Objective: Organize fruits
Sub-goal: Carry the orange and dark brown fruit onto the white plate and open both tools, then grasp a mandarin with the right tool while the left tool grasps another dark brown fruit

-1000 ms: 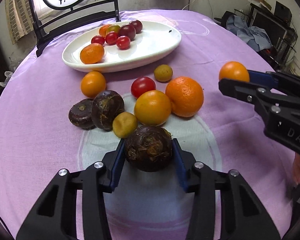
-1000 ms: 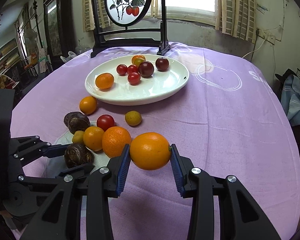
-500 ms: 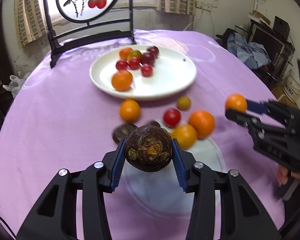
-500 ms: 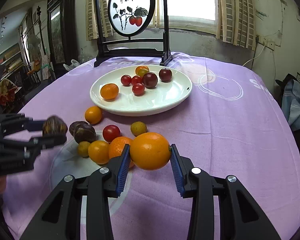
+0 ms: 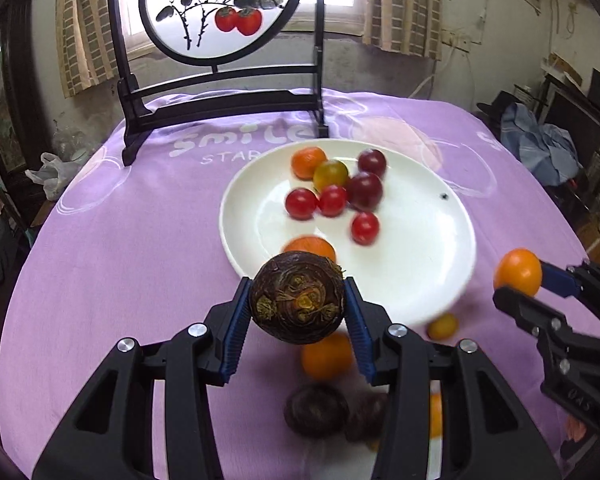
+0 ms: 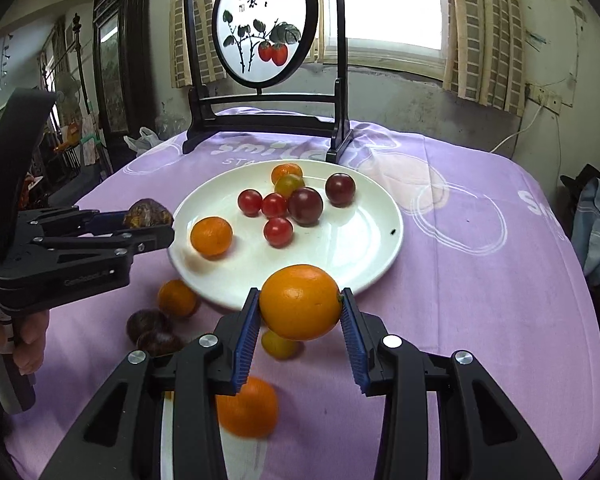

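Orange (image 6: 299,302) between right claw (image 6: 300,320) pads

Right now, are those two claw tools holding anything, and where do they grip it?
Yes. The left gripper pinches a dark brown fruit by its sides; the right gripper pinches an orange by its sides.

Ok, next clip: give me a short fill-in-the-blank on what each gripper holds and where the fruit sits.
1. The left gripper is shut on a dark ____ fruit.
2. The right gripper is shut on an ____.
3. The small red tomatoes lie on the white ____.
4. The cloth over the table is ____.

Missing words: brown; orange; plate; purple
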A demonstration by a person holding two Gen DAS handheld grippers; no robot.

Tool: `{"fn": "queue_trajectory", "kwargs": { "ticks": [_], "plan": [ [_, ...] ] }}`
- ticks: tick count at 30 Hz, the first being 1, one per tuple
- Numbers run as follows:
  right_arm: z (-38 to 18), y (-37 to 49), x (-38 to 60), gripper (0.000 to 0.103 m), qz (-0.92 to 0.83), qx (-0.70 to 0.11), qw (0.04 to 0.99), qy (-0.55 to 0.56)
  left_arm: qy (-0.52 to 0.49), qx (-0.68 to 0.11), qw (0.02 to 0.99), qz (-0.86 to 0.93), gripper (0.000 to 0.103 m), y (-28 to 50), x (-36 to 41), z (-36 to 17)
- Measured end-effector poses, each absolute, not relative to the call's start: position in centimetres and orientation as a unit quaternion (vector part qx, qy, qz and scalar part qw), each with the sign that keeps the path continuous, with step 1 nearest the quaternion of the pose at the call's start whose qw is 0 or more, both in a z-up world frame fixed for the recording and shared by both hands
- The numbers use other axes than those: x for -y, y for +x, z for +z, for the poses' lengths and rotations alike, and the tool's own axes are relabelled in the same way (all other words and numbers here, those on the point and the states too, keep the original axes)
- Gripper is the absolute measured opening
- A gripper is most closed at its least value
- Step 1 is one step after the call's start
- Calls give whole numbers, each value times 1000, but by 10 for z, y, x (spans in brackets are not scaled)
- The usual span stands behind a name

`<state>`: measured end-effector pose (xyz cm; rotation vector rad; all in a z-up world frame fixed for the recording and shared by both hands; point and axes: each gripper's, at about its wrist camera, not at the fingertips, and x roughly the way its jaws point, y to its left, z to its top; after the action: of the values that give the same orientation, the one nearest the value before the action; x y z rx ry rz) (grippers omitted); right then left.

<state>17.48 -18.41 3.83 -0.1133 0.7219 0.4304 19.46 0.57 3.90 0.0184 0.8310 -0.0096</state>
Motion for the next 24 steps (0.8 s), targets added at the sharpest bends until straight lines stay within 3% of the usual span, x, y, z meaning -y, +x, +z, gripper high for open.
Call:
{"fn": "queue_trajectory", "kwargs": {
  "ticks": [10, 14, 24],
  "plan": [
    [14, 217, 165, 43, 201, -387, 899, -41, -25, -421, 906, 27, 45, 254, -17, 22],
    [14, 214, 166, 48, 206, -382, 900, -40, -46, -420, 906, 30, 58, 254, -19, 18],
    [24, 189, 184, 48, 213, -371, 904, -21, -29, -393, 919, 16, 68, 213, -11, 36]
  ]
}}
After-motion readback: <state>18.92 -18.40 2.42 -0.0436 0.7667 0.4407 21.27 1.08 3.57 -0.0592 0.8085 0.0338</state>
